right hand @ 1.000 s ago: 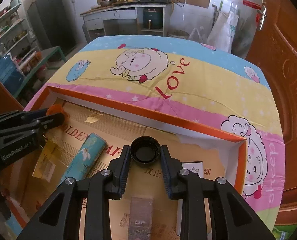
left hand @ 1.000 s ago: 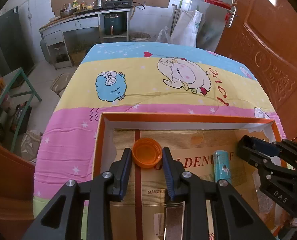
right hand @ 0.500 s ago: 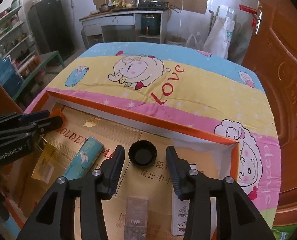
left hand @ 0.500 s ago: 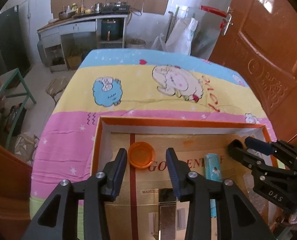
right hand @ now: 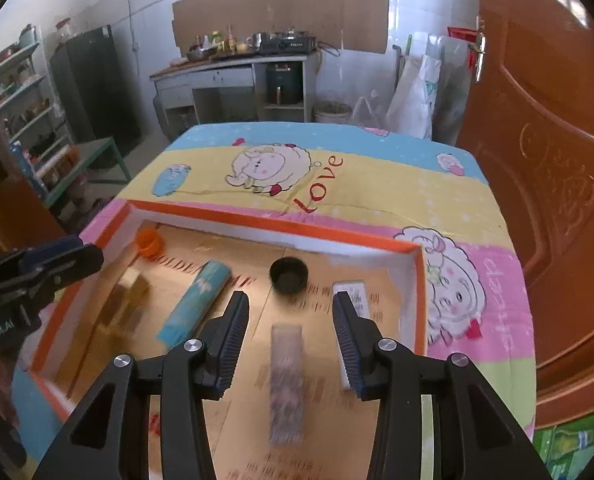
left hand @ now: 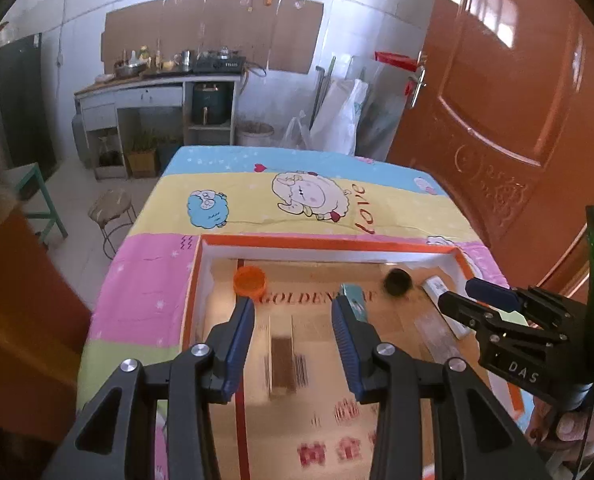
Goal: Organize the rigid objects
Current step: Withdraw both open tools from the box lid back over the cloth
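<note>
Sheep-printed cloth [left hand: 225,196], striped blue, yellow and pink with "love" in red letters, covers the counter, and on it sits an orange-rimmed tray [left hand: 329,242] lined with brown cardboard that reads "GOLDEN" followed by letters partly hidden; the red characters nearer the cameras are too blurred to read.

Going left to right in the right wrist view, the left claw [right hand: 85,252] hangs over the tray's left edge with partial lettering ending in "ot.AI" on its body. Inside the tray lie an orange cap [right hand: 149,242] at the far left corner, a yellowish box [right hand: 131,288], a teal tube [right hand: 199,300], a black cap [right hand: 289,274] and a white card [right hand: 353,300]. In the left wrist view the right claw [left hand: 465,294] carries "DAS".

Both claws are open and empty. 1 second ago each held a cap between its pads; the jaws have just been opening, and each cap now rests on the cardboard beyond the fingertips, clear of them. Both claws have pulled back and upward.
</note>
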`<state>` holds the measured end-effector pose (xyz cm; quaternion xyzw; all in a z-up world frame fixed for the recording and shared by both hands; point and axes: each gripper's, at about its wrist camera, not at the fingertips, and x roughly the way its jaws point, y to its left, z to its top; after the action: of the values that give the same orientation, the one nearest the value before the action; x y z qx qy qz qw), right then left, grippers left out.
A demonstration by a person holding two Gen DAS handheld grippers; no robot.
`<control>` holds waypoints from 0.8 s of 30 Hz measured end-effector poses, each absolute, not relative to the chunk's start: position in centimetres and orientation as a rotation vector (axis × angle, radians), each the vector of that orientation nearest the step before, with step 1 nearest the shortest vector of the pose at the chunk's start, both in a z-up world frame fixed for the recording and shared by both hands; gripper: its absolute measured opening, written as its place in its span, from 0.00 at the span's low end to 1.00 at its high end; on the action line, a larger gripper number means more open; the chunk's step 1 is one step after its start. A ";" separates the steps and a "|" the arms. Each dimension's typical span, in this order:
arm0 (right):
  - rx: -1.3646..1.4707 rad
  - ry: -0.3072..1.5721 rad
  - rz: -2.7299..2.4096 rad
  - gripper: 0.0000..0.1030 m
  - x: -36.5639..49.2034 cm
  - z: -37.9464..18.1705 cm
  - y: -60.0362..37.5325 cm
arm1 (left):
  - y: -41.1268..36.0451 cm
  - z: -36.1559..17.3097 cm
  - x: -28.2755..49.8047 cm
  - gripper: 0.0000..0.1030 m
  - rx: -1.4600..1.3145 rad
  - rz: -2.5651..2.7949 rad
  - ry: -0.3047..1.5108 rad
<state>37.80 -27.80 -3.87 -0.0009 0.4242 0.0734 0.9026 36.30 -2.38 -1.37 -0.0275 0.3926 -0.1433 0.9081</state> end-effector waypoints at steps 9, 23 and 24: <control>0.018 0.813 0.159 0.44 28.1 -1.3 -26.7 | -1.0 1.1 25.6 0.39 -0.021 -0.280 0.671; 0.049 0.715 0.161 0.44 12.9 -1.9 -24.4 | 0.6 -1.4 13.7 0.39 -0.017 -0.281 0.624; 0.046 0.710 0.162 0.44 12.2 -2.0 -24.3 | 0.7 -1.5 13.2 0.39 -0.016 -0.280 0.623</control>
<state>12.18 -24.25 -2.02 0.0224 0.3469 0.0791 0.9343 13.17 0.73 -1.55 -0.0078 0.3055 -0.1371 0.9422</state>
